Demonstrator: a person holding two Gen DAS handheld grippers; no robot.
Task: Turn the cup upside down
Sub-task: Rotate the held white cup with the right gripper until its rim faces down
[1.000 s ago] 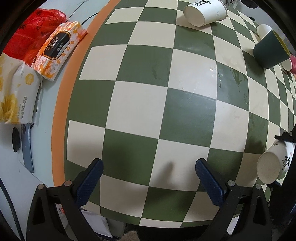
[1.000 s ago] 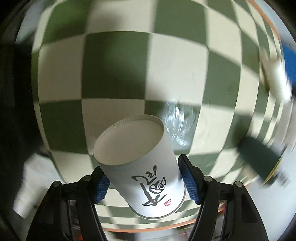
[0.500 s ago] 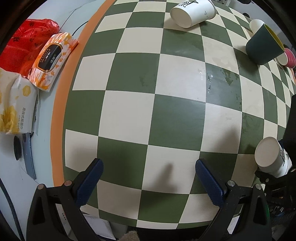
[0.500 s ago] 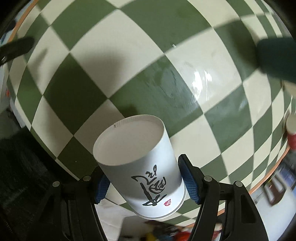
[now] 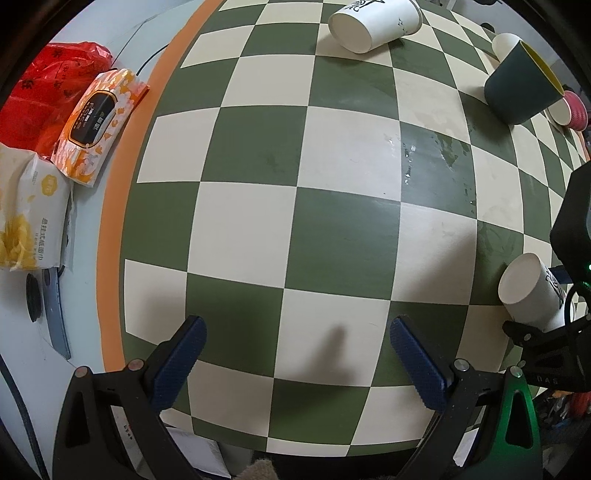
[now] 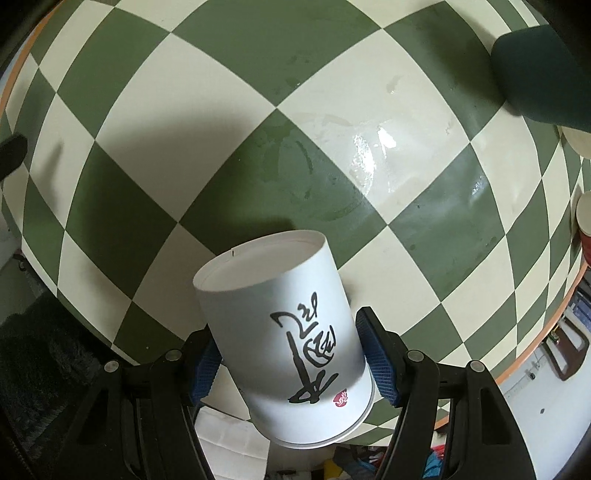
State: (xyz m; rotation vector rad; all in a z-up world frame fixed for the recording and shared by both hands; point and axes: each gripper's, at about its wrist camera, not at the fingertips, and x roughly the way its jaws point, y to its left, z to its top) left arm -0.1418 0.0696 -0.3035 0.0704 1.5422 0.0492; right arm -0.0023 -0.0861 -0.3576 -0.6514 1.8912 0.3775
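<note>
My right gripper [image 6: 293, 356] is shut on a white paper cup [image 6: 288, 332] with black brush lettering. The cup's closed base points away from me and its rim is at the bottom of the right wrist view, above the green and cream checkered cloth [image 6: 258, 74]. In the left wrist view the same cup [image 5: 528, 291] shows at the right edge, held by the right gripper [image 5: 554, 314]. My left gripper [image 5: 295, 354] is open and empty above the cloth's near edge.
A second white paper cup [image 5: 373, 22] lies on its side at the far edge. A dark green cup [image 5: 521, 92] lies on its side at the far right beside a red-sleeved cup [image 5: 572, 110]. Wet patches [image 6: 369, 147] mark the cloth. Wipe packs [image 5: 96, 122] lie left.
The right gripper has turned and swung with the cup, so the cloth looks rotated and closer. The left gripper has barely moved.
</note>
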